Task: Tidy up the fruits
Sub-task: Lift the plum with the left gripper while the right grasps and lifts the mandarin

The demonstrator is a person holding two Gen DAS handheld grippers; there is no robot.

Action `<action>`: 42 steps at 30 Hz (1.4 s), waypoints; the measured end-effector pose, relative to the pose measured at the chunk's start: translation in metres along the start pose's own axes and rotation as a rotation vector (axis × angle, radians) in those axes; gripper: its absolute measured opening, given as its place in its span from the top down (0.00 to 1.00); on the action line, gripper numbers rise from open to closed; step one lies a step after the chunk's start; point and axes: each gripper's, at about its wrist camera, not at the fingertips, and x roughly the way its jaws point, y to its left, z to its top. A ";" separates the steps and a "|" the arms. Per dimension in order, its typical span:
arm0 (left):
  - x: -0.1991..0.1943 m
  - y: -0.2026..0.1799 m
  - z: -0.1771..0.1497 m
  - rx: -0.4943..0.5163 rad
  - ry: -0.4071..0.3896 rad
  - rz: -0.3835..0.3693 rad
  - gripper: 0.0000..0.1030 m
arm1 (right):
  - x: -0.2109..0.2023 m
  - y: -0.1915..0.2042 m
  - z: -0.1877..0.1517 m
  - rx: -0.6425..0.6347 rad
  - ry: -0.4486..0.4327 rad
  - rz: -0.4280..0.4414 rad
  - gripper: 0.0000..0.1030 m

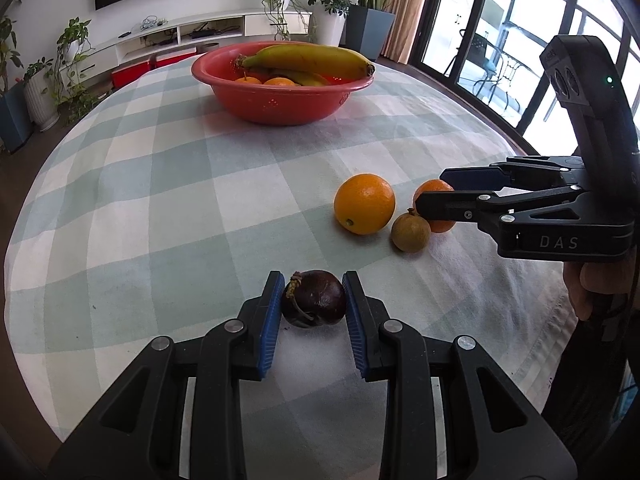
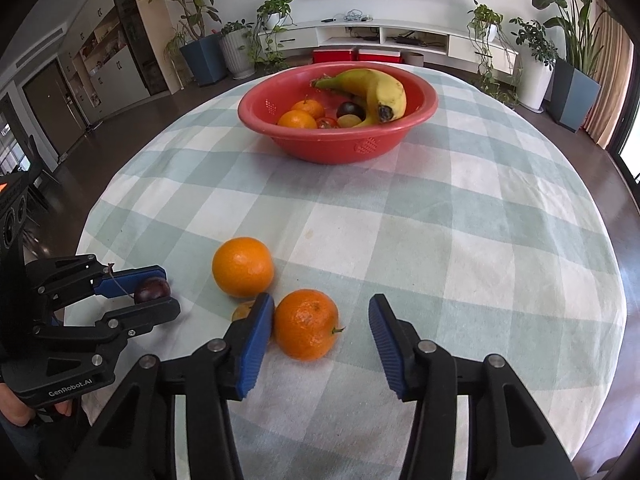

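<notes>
We start with the dark purple fruit (image 1: 314, 299) — it looks like a mangosteen or passion fruit — sitting on the checked tablecloth (image 1: 160, 208) at the near edge, pinched between the blue pads of the left gripper (image 1: 313, 308), which is nearly closed on it. We judge its rind firm and smooth, light to lift, but round enough to roll out, so the hold across its widest middle seems right; the woody stem (image 1: 294, 284) on its left should stay clear of the pad. Just to the right, the mandarin (image 2: 306, 324) lies between the jaws of the right gripper (image 2: 320, 336), which stand part open: the left pad sits just beside it, the right pad well apart — so nothing is gripped there. Its skin is likely soft and loose, so we would squeeze gently at the equator. Beside it sit a larger orange (image 2: 243, 267) and a small brownish-green fruit (image 1: 411, 231), close together. Farther back, the red bowl (image 2: 416, 116) already holds a banana (image 2: 372, 90), oranges and other small fruit.
</notes>
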 end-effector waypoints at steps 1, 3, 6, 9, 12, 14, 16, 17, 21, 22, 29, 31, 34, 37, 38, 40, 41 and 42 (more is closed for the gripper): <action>0.000 0.000 0.000 -0.001 0.000 -0.001 0.73 | 0.000 0.000 -0.001 -0.002 0.005 -0.006 0.52; 0.000 0.000 0.000 -0.002 0.000 -0.001 0.73 | 0.000 -0.002 -0.002 0.000 0.019 -0.017 0.53; 0.001 0.000 -0.001 -0.002 0.002 -0.002 0.73 | 0.004 -0.006 -0.006 0.000 0.055 -0.041 0.55; 0.002 -0.001 -0.001 0.001 0.002 -0.005 0.73 | 0.009 -0.005 -0.010 -0.014 0.070 -0.047 0.56; 0.003 -0.001 -0.001 -0.001 0.003 -0.005 0.73 | 0.010 -0.003 -0.009 -0.016 0.059 -0.028 0.56; 0.003 0.000 -0.001 -0.002 0.004 -0.004 0.73 | 0.011 -0.003 -0.009 -0.022 0.054 -0.033 0.59; 0.004 0.000 -0.001 -0.004 0.005 -0.004 0.73 | 0.010 -0.003 -0.009 -0.025 0.055 -0.034 0.60; 0.004 0.000 -0.001 -0.005 0.005 -0.004 0.73 | 0.010 -0.003 -0.010 -0.024 0.056 -0.034 0.60; 0.005 -0.001 -0.002 0.001 0.005 -0.006 0.73 | 0.009 0.001 -0.012 -0.050 0.049 -0.050 0.62; 0.004 -0.001 -0.002 0.001 0.004 -0.005 0.73 | 0.008 0.001 -0.013 -0.052 0.047 -0.049 0.62; -0.003 0.002 0.002 -0.012 -0.016 -0.011 0.73 | -0.006 -0.002 -0.014 -0.025 0.006 -0.031 0.62; -0.005 0.002 0.004 -0.013 -0.021 -0.015 0.73 | -0.013 -0.007 -0.012 -0.004 -0.011 -0.023 0.62; -0.009 0.001 0.008 -0.012 -0.030 -0.017 0.73 | -0.023 -0.014 -0.006 0.018 -0.034 -0.016 0.62; -0.013 0.001 0.016 -0.005 -0.041 -0.019 0.73 | -0.033 -0.019 0.002 0.027 -0.061 -0.015 0.62; -0.015 0.000 0.020 0.000 -0.046 -0.018 0.73 | -0.037 -0.020 0.005 0.028 -0.073 -0.014 0.62; -0.020 0.001 0.030 0.003 -0.061 -0.019 0.73 | -0.044 -0.021 0.012 0.025 -0.093 -0.011 0.62; -0.023 0.002 0.035 0.003 -0.070 -0.023 0.73 | -0.048 -0.021 0.016 0.023 -0.102 -0.010 0.62; -0.025 0.002 0.042 0.005 -0.077 -0.024 0.73 | -0.050 -0.021 0.020 0.020 -0.111 -0.009 0.62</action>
